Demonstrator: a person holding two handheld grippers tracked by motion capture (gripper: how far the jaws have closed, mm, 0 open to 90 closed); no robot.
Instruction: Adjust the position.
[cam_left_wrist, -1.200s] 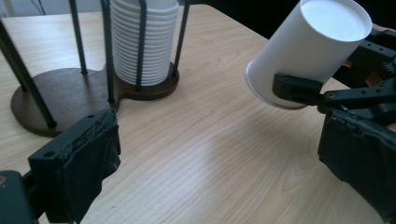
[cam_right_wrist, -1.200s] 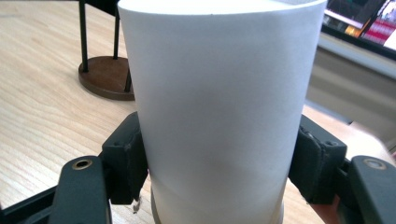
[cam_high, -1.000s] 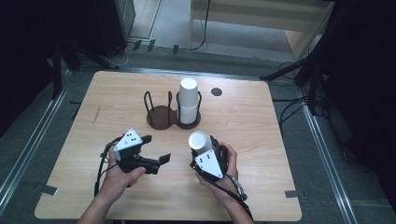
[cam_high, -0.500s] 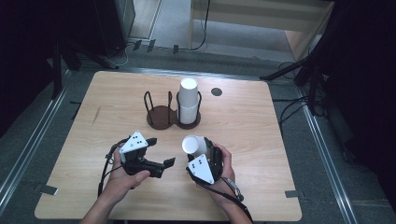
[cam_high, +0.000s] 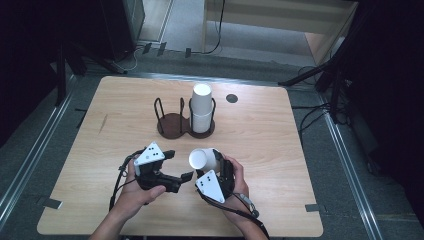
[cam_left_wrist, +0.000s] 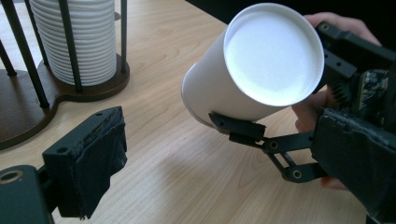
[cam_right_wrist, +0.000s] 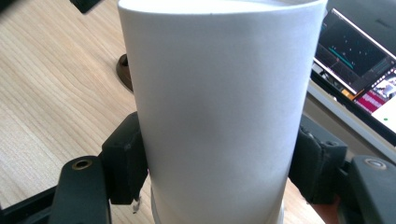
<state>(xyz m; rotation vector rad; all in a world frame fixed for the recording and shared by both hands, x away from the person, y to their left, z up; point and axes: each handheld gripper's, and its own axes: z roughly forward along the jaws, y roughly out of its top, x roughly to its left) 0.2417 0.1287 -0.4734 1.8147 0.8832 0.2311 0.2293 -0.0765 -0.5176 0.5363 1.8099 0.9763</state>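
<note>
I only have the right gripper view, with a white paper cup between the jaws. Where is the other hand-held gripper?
Observer: The left hand-held gripper sits just left of the paper cup, open; its jaws have just been closing slightly, nothing between them.
Operator: Is the cup off the table?
Observer: Yes, the right hand-held gripper holds it tilted above the table.
Operator: What's behind it?
Observer: A dark two-ring holder; a stack of cups fills its right ring, the left is empty.

Cup rack (cam_high: 184, 124) blocks centre — sides free.
</note>
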